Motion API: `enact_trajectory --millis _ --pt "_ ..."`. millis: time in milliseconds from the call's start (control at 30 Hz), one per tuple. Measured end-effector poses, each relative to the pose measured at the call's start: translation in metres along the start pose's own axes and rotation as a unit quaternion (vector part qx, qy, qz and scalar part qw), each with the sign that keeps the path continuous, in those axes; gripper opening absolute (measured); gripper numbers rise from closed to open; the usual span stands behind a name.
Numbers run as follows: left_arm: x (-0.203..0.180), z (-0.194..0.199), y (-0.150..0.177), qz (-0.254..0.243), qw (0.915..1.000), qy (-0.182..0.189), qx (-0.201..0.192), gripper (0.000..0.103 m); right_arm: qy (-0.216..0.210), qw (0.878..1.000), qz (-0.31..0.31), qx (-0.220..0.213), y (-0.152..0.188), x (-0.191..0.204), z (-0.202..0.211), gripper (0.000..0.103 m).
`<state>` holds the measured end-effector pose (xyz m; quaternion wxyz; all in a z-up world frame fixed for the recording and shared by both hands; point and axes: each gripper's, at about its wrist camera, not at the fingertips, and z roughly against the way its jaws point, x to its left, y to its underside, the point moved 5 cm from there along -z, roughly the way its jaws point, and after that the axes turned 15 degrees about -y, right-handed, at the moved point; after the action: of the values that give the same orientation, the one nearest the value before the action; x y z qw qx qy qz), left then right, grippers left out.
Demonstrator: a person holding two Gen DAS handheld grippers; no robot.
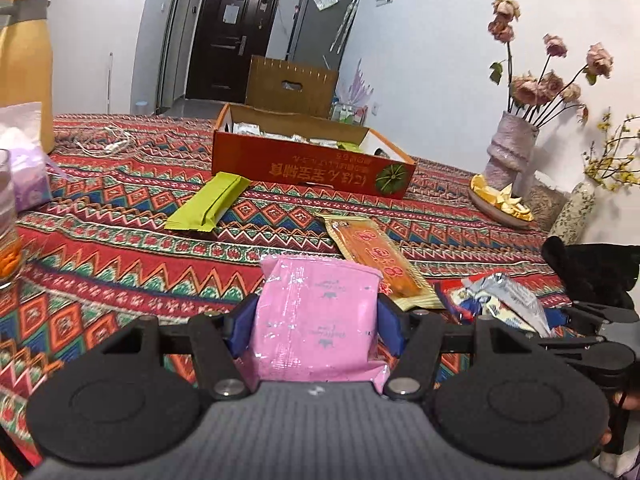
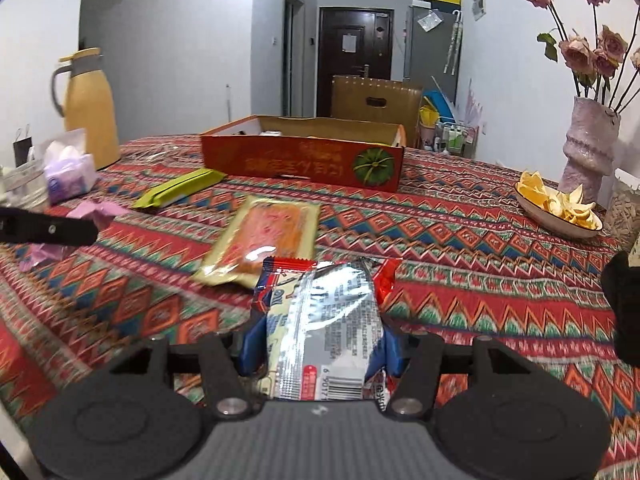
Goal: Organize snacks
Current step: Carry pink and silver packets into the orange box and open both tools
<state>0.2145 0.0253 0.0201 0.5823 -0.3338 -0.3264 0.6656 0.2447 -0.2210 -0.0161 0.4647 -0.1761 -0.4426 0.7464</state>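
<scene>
My left gripper (image 1: 316, 320) is shut on a pink snack packet (image 1: 320, 312), held just above the patterned tablecloth. My right gripper (image 2: 320, 340) is shut on a silver, red and blue snack packet (image 2: 324, 320); this packet also shows in the left wrist view (image 1: 500, 304). An open red cardboard box (image 1: 304, 164) with several packets inside stands ahead in the middle of the table, also in the right wrist view (image 2: 304, 160). A green packet (image 1: 208, 200) (image 2: 180, 192) and an orange packet (image 1: 376, 256) (image 2: 264, 236) lie on the cloth in front of the box.
A yellow thermos jug (image 2: 90, 108) and a purple tissue pack (image 2: 68, 172) stand at the left. A vase of dried roses (image 1: 512, 148) and a dish of orange peel (image 2: 556, 204) stand at the right. A brown crate (image 1: 292, 84) stands behind the table.
</scene>
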Motion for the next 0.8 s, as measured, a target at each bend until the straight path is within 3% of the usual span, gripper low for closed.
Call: enact_trajectory --millis 233,533,800 --pt "0.004 0.027 0.009 0.009 0.9998 -0.004 -0.015 0.062 -0.005 1.000 -0.007 -0.011 0.013 0.018 0.028 0.057" --pt "0.004 0.033 0.005 0.012 0.9995 -0.004 -0.029 0.062 -0.011 1.000 -0.003 -0.028 0.006 0.019 0.032 0.057" --pt "0.004 0.011 -0.033 0.011 0.9987 0.002 -0.049 0.062 -0.020 0.999 0.008 -0.043 -0.022 0.007 0.017 0.057"
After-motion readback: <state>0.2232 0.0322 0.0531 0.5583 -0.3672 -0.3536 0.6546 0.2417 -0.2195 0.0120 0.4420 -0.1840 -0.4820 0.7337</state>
